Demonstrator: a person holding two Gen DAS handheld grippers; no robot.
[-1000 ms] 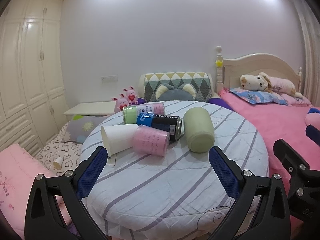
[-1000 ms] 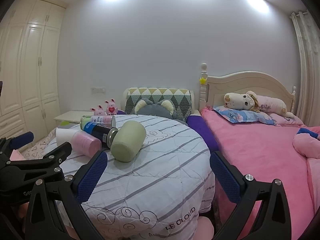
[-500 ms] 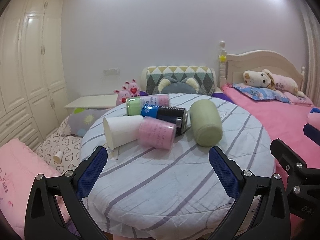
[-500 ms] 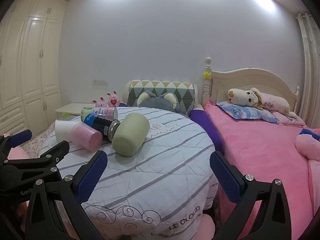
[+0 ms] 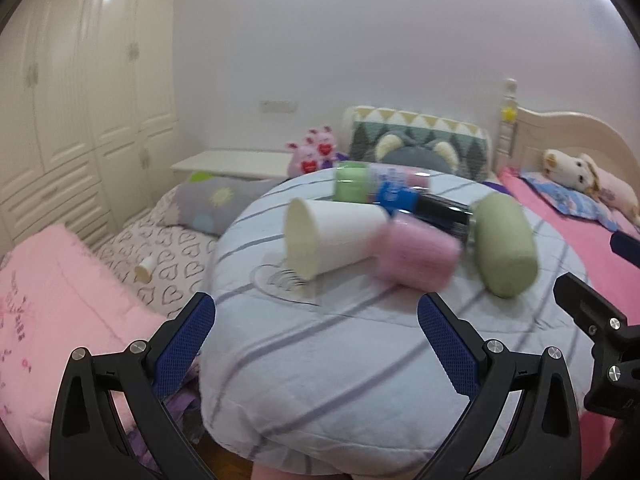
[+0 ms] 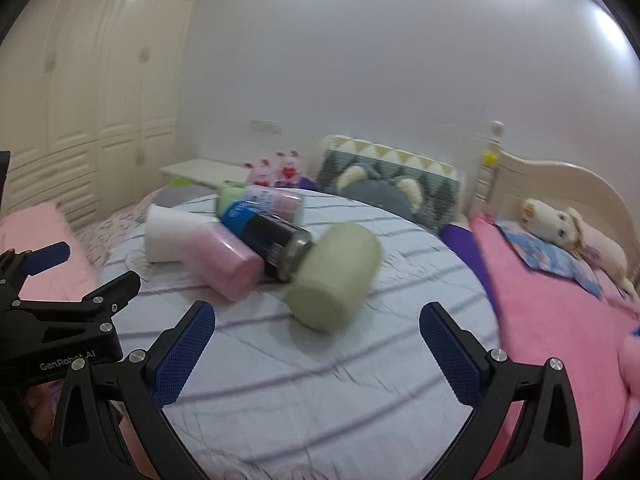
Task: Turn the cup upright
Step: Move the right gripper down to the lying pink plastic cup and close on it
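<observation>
As both tools have moved in closer over the last second, the cluster of containers on the round bench (image 5: 328, 360) now looks larger in both wrist views, and the pictures are blurred by motion. The left tool (image 5: 316, 332) is spread wide and holds nothing. The right tool (image 6: 316, 336) is also spread wide and empty.

The white cup (image 5: 328, 240) lies on its side at about 12 o'clock from the left tool, with its open mouth turned toward 9 o'clock and slightly toward the camera. Its closed end is touching a pink container (image 5: 416, 256) that lies beside it at 3 o'clock. Behind them lie a black and blue can (image 5: 424, 206) and a green and pink bottle (image 5: 360, 180). A pale green cup (image 6: 332, 280) lies on its side at 12 o'clock from the right tool.

The approach seems under way, but no grasp has begun, and nothing stands upright yet. The left tool seems lined up with the white cup, and the right with the green one.
</observation>
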